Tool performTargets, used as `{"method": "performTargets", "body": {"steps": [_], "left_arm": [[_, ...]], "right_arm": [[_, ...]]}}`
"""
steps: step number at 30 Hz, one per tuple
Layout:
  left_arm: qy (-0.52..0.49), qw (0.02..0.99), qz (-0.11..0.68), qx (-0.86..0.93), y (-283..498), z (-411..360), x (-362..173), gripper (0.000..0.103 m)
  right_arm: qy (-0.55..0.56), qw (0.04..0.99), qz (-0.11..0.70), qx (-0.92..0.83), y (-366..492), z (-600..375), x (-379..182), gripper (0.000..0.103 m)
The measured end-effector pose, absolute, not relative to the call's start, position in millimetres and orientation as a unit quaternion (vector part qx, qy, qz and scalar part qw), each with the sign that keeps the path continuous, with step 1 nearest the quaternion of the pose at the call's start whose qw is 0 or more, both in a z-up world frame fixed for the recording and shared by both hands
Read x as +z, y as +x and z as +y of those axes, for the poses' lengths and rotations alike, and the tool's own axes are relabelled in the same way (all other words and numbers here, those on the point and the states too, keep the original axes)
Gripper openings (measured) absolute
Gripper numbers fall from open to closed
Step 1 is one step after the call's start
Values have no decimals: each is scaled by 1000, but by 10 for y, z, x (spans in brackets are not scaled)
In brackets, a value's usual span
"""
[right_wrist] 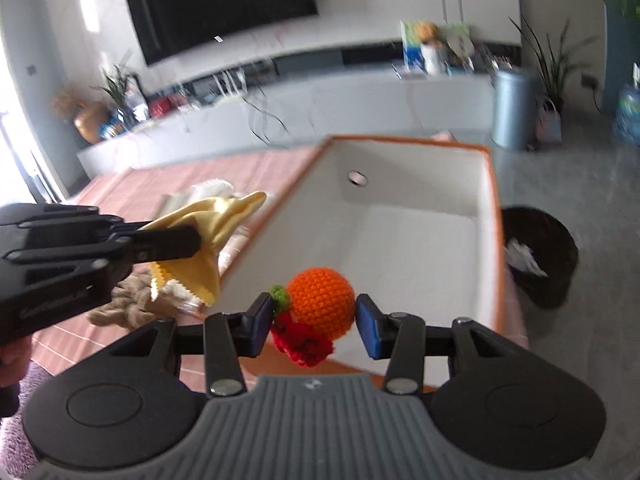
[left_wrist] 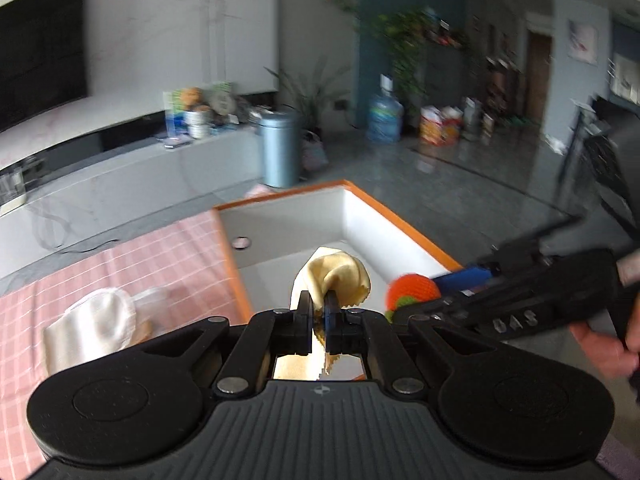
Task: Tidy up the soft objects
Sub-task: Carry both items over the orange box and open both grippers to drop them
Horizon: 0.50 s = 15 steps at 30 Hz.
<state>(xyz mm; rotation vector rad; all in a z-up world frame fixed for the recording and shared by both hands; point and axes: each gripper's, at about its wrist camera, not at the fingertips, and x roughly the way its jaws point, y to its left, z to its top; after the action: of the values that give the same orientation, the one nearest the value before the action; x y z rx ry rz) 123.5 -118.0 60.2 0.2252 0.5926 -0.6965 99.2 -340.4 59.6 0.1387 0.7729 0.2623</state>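
Left wrist view: left gripper [left_wrist: 318, 308] pinches yellow cloth [left_wrist: 338, 272] above white box [left_wrist: 396, 236]; right gripper [right_wrist: 314, 318] clamps crochet orange [right_wrist: 322, 302] over box's near edge. White cloth [left_wrist: 92, 316], rope [right_wrist: 124, 306] on pink table [left_wrist: 160, 256], left.

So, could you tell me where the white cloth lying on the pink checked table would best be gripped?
Probably at the raised rounded fold at the top of the white cloth, coming from above. It lies crumpled on the pink checked table, and that bunched ridge stands proud, so two fingers could likely pinch it there.
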Motion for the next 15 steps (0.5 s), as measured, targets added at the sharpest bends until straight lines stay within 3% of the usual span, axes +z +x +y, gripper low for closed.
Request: {"method": "performTargets", "body": {"steps": [15], "left_arm": [[215,799,399,-396,1688,-1744,41,7]], "right_arm": [[46,841,520,142,1765,-3704,164,45]]}}
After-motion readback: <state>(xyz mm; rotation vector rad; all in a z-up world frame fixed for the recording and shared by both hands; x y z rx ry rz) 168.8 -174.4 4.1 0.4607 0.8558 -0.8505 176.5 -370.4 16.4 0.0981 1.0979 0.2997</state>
